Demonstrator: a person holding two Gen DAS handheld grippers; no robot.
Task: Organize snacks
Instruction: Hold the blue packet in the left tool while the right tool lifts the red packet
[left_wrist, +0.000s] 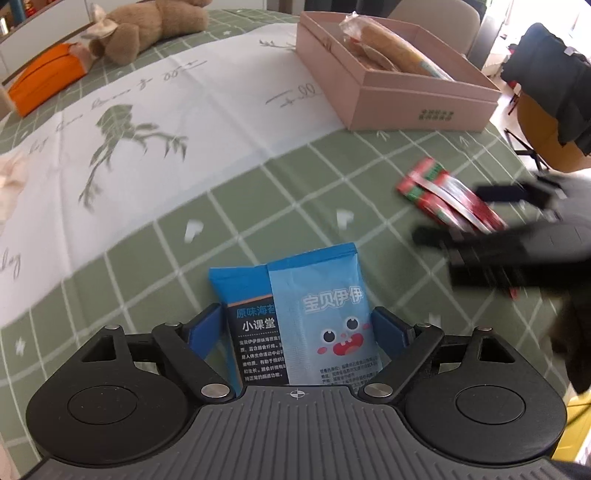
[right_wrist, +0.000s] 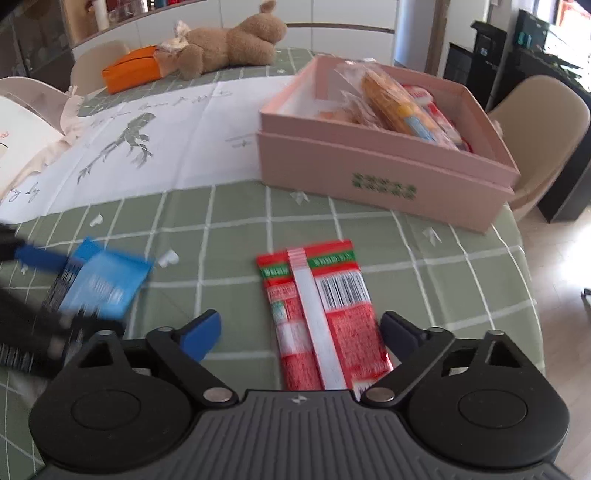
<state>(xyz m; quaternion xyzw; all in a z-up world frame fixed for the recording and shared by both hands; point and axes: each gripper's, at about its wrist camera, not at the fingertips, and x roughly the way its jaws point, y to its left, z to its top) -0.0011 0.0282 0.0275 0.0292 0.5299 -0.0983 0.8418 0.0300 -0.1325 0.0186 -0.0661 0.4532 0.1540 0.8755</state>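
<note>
A blue snack packet with a cartoon face lies between the fingers of my left gripper, which touch its two sides. It also shows in the right wrist view. A red and white snack packet lies on the green checked tablecloth between the spread fingers of my right gripper, which stands open around it; it also shows in the left wrist view. A pink box with several wrapped snacks stands beyond; it also shows in the left wrist view.
A brown plush toy and an orange box lie at the table's far side. A white printed cloth covers the middle. A beige chair stands to the right, past the table edge.
</note>
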